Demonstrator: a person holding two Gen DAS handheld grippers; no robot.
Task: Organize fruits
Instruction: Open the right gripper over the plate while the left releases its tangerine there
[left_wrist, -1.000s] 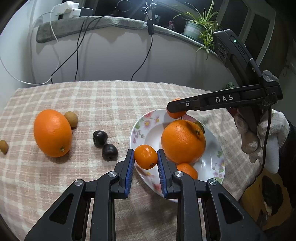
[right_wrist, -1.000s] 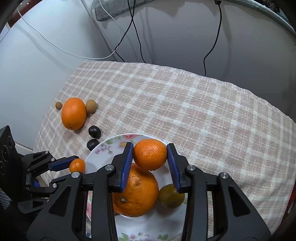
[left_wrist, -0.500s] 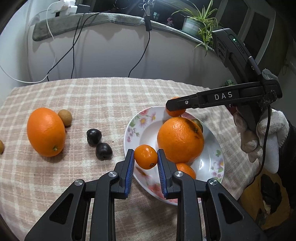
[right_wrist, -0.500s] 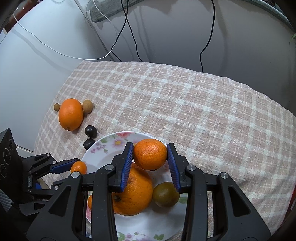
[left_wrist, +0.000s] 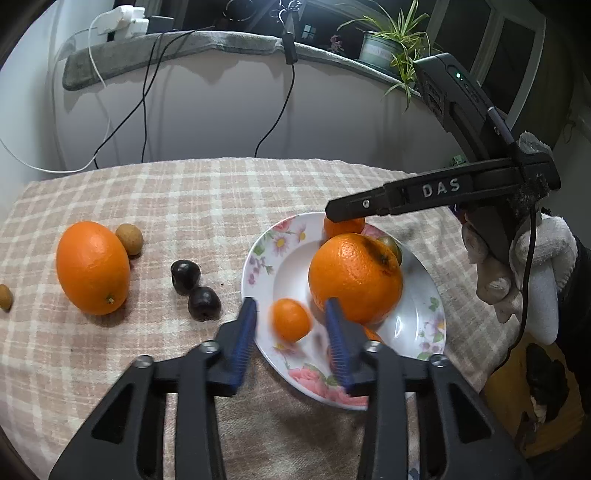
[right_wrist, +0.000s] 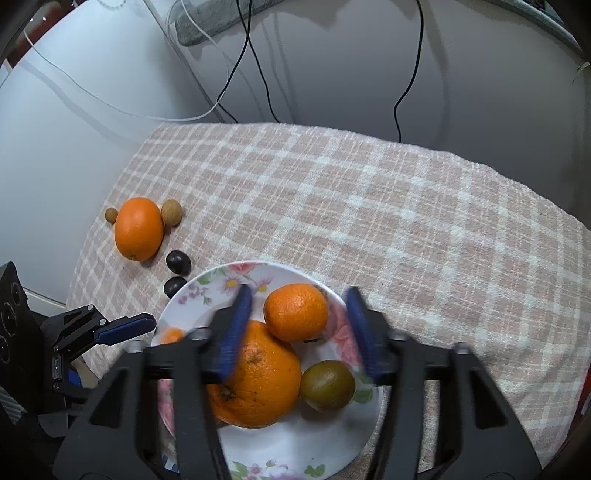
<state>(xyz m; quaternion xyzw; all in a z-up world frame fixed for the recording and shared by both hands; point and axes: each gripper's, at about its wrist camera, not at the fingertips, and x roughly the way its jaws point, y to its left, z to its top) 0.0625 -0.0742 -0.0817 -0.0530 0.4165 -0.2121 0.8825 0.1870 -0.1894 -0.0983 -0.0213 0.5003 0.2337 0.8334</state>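
A flowered white plate holds a big orange, a green-brown fruit and small tangerines. My left gripper is opening; a small tangerine lies blurred between its blue pads, clear of both, over the plate's near rim. My right gripper is opening too; a mandarin rests against the big orange between its pads, touching neither. In the left wrist view the right gripper reaches in from the right over the mandarin.
On the checked cloth left of the plate lie a big orange, two dark plums and two small brown fruits. Cables hang down the wall behind. The cloth's edge falls away at left and right.
Both grippers have parted their jaws and let go of their fruit. The small tangerine and the mandarin now lie free between the pads. Neither hand has shifted.
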